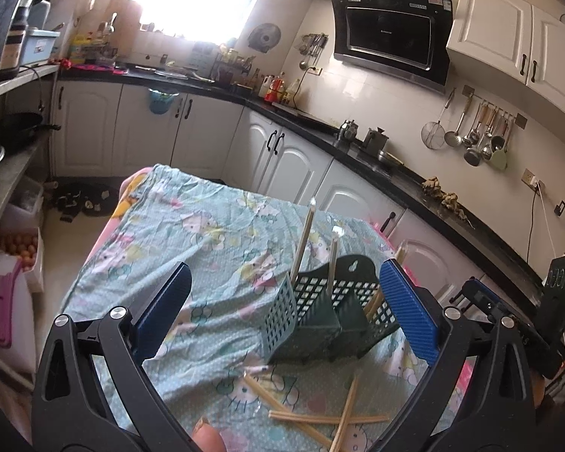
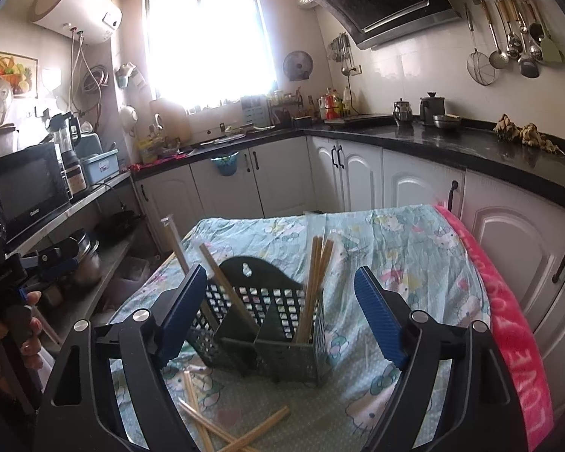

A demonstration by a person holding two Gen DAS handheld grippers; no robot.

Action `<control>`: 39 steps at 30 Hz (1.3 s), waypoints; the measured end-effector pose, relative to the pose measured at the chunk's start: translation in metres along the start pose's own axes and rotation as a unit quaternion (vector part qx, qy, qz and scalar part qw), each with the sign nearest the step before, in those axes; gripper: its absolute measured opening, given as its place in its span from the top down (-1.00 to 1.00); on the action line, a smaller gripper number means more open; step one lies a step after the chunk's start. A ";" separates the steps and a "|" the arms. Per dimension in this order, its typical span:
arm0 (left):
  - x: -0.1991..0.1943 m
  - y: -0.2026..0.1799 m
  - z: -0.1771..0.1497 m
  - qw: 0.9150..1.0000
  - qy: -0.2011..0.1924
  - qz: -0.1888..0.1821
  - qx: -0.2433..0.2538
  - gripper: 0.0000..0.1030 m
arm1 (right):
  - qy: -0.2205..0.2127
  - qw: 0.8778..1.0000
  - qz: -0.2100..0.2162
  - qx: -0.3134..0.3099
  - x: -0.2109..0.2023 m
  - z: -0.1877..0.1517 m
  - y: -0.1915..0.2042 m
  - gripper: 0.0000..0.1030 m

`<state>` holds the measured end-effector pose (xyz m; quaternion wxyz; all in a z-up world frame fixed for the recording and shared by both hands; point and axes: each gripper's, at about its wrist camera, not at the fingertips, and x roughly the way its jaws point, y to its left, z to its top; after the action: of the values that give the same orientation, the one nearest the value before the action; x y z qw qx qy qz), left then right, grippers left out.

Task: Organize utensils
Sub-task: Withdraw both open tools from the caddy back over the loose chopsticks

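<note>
Standing on a table draped in a cartoon-print cloth (image 2: 414, 248), a dark green perforated utensil holder (image 2: 267, 324) has a bundle of wooden chopsticks (image 2: 314, 286) upright in its right compartment and two single sticks (image 1: 301, 241) leaning in its other slots. More loose chopsticks (image 2: 222, 425) lie crossed on the cloth just in front of the holder. Both the left gripper (image 1: 282, 309) and the right gripper (image 2: 278, 320) hover near the holder with blue-padded fingers spread wide apart and nothing between them.
</note>
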<state>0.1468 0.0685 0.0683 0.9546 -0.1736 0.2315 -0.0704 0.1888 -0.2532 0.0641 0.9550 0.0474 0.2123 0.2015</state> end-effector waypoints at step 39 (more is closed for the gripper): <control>-0.029 0.045 -0.137 0.985 0.164 0.021 -0.046 -0.79 | 0.165 0.984 0.032 -0.058 0.023 -0.100 0.051 -0.52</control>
<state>0.0597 0.0754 -0.0495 0.8959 -0.1981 0.3920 -0.0671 0.1469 -0.1968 -0.0264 0.9011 -0.0355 0.3529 0.2494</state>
